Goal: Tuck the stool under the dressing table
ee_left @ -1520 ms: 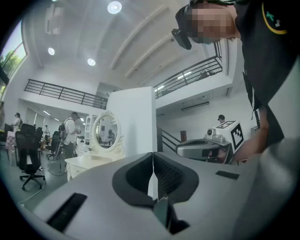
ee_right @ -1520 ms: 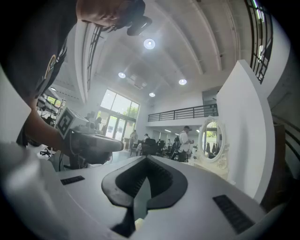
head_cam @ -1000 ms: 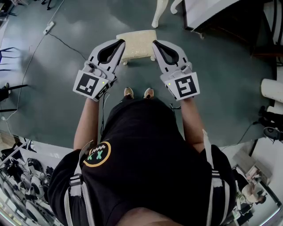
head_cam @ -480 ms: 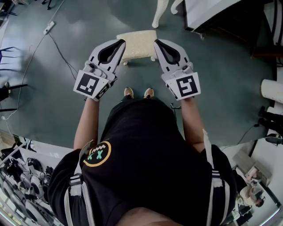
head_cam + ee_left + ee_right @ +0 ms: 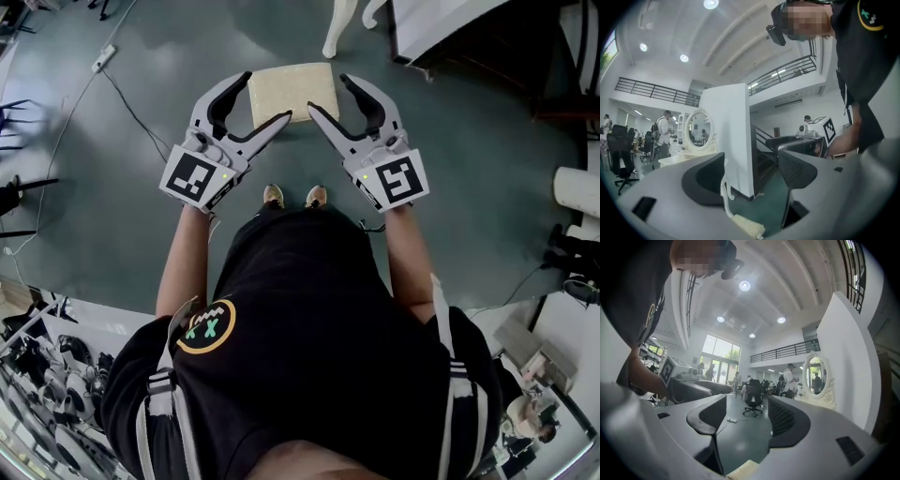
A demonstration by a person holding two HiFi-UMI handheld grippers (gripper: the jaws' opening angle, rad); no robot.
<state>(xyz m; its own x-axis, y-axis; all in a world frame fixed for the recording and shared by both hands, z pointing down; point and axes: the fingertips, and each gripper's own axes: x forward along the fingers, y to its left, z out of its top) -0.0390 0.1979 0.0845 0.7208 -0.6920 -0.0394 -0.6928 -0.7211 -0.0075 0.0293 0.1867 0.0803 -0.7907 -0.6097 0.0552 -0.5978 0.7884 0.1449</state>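
The stool (image 5: 292, 89), with a cream cushion and white legs, stands on the green floor just ahead of the person's feet. A white leg of the dressing table (image 5: 336, 28) and its pale top (image 5: 436, 19) lie beyond it at the upper right. My left gripper (image 5: 267, 95) and right gripper (image 5: 328, 92) hang side by side high above the cushion. Both sets of jaws are opening with nothing between them. A cushion corner (image 5: 747, 226) shows low in the left gripper view, with the oval mirror (image 5: 698, 129) beyond. The right gripper view also catches the cushion corner (image 5: 743, 470).
A power strip (image 5: 103, 58) and its cable trail over the floor at the left. A tall white panel (image 5: 733, 145) stands beside the mirror. A black office chair (image 5: 753, 401) and several people are farther off in the hall. Clutter lines the right edge.
Both grippers' jaws have swung apart from shut. More of the cushion now shows between them. The hands have stayed in about the same place.
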